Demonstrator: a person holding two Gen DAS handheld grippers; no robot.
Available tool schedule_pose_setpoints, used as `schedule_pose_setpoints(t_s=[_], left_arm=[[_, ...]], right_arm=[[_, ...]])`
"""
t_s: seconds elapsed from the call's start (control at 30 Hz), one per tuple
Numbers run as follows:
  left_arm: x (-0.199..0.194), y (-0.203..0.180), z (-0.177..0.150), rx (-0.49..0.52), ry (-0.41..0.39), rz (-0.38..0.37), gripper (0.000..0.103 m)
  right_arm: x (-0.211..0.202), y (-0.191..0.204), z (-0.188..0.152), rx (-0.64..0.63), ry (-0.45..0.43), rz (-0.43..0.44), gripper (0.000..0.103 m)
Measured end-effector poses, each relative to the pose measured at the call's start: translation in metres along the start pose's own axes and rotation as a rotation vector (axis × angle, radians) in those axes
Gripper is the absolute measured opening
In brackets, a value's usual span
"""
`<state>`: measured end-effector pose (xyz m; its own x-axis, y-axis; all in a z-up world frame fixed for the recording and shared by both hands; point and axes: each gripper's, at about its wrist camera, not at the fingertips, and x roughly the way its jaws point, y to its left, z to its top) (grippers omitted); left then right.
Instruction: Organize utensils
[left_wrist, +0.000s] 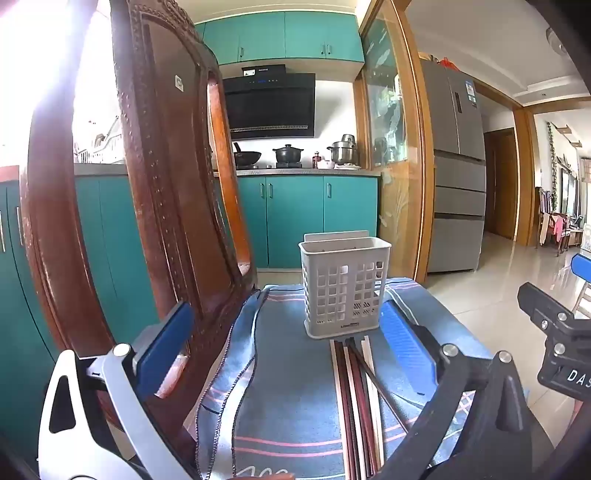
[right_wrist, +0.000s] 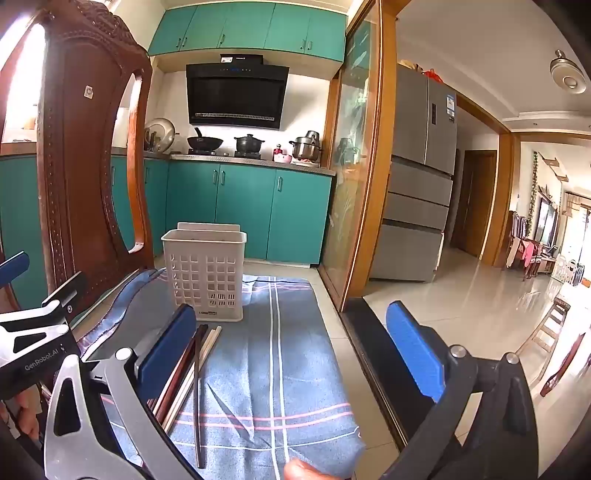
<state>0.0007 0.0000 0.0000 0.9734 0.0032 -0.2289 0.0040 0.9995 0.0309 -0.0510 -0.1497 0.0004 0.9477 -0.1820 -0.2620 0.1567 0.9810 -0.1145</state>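
A white perforated utensil holder (left_wrist: 345, 286) stands upright on a blue striped cloth (left_wrist: 291, 387); it also shows in the right wrist view (right_wrist: 205, 275). Several chopsticks (left_wrist: 356, 398), dark and pale, lie side by side on the cloth just in front of the holder, and show in the right wrist view (right_wrist: 194, 365). My left gripper (left_wrist: 284, 350) is open and empty, above the cloth, with the chopsticks near its right finger. My right gripper (right_wrist: 291, 354) is open and empty, with the chopsticks by its left finger (right_wrist: 166, 350).
A carved brown wooden chair back (left_wrist: 162, 192) rises close on the left, also in the right wrist view (right_wrist: 85, 166). Teal kitchen cabinets (left_wrist: 295, 218) and a stove with pots stand behind. A glass sliding door (right_wrist: 354, 158) and fridge (right_wrist: 421, 173) are to the right, above tiled floor.
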Motion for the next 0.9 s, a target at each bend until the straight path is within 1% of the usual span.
schedule_pose_setpoints(t_s=[0.23, 0.27, 0.37, 0.4, 0.9], left_arm=[[0.0006, 0.0005, -0.0029, -0.006, -0.005, 0.006, 0.1], [0.0009, 0.0009, -0.0032, -0.008, -0.006, 0.008, 0.1], [0.005, 0.0063, -0.001, -0.012, -0.003, 0.005, 0.1], [0.0009, 0.0009, -0.0001, -0.003, -0.01, 0.01, 0.1], [0.004, 0.0013, -0.0009, -0.001, -0.007, 0.012, 0.1]], right_arm=[[0.0016, -0.002, -0.0006, -0.003, 0.008, 0.0, 0.101], [0.0012, 0.0039, 0.0001, -0.005, 0.007, 0.002, 0.101], [-0.0006, 0.0052, -0.0016, -0.008, 0.005, 0.004, 0.101], [0.0, 0.0044, -0.0018, -0.005, 0.006, 0.005, 0.101], [-0.0004, 0.0043, -0.0004, -0.01, 0.0, 0.012, 0.101]])
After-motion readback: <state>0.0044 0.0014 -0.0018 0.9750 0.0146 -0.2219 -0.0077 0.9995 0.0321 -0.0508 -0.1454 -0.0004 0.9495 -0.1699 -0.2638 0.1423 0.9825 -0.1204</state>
